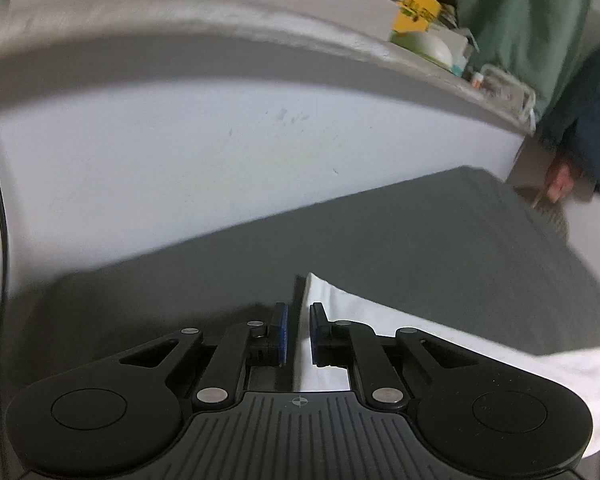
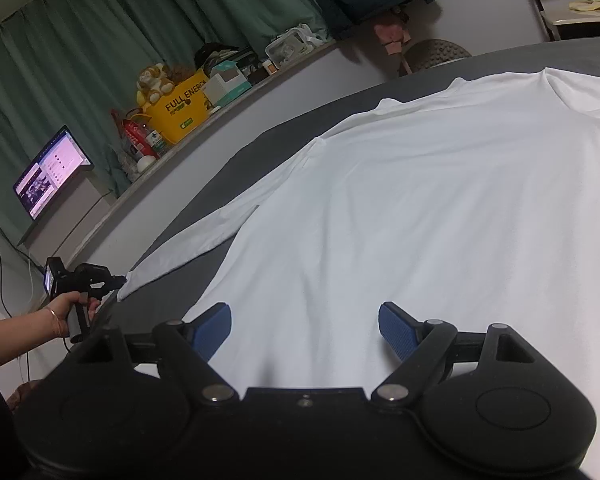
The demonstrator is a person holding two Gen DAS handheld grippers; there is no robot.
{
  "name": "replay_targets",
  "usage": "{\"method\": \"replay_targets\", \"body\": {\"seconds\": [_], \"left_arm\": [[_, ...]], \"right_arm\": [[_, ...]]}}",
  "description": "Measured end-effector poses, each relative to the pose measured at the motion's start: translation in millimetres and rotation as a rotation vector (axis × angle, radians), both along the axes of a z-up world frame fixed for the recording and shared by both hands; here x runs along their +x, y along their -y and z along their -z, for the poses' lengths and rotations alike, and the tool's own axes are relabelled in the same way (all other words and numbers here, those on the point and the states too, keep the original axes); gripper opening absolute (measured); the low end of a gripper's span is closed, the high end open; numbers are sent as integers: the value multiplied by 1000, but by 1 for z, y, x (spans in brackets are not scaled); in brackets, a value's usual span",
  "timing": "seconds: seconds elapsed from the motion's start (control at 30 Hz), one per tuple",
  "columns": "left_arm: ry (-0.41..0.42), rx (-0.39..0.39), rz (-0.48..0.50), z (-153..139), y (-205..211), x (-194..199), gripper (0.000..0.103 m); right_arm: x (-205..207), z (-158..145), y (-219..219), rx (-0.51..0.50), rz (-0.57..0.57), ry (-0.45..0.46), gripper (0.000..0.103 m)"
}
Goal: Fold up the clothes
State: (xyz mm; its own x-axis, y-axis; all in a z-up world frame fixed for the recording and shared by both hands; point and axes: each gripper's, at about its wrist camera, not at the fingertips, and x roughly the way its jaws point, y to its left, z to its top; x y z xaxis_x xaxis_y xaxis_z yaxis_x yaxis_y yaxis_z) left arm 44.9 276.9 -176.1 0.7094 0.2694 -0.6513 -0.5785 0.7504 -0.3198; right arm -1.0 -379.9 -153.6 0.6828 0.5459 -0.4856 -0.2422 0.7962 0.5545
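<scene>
We see a white long-sleeved cotton shirt (image 2: 420, 200) spread flat on a dark grey bed cover (image 2: 204, 216), its collar toward one o'clock in the right wrist view and its body filling the middle and right of that picture. One long sleeve (image 2: 188, 240) runs from the shoulder down toward eight o'clock, ending at the cuff near the bed's edge.

Our right gripper (image 2: 305, 326) hovers over the shirt's lower hem at six o'clock, its blue-padded jaws spread wide with nothing pinched between them.

At eight o'clock in the same view a bare hand with a thin bracelet (image 2: 66, 314) holds our left gripper (image 2: 118, 280), whose tip meets the cuff. In the left wrist view that left gripper (image 1: 298, 334) is almost fully clenched, a thin edge of white sleeve fabric (image 1: 380, 320) rising through the narrow gap between its blue pads; the frames do not make clear whether the pads truly press it.

Beyond the bed, at ten o'clock, a yellow plastic bucket with black lettering (image 2: 182, 110) sits on a grey ledge (image 2: 236, 120) before green curtains (image 2: 100, 48), with a lit laptop screen (image 2: 50, 172) at nine o'clock.
</scene>
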Motion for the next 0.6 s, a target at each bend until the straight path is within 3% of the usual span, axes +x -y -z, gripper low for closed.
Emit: {"method": "replay_targets", "body": {"seconds": [0.27,0.6], "left_arm": [[95,-12,1,0,-6,-2,9],[24,-11,104,7,-1,3,9]], "right_arm": [[1,3,2,4,2,-6,80],[0,7,-3,0,-32,-12,80]]}}
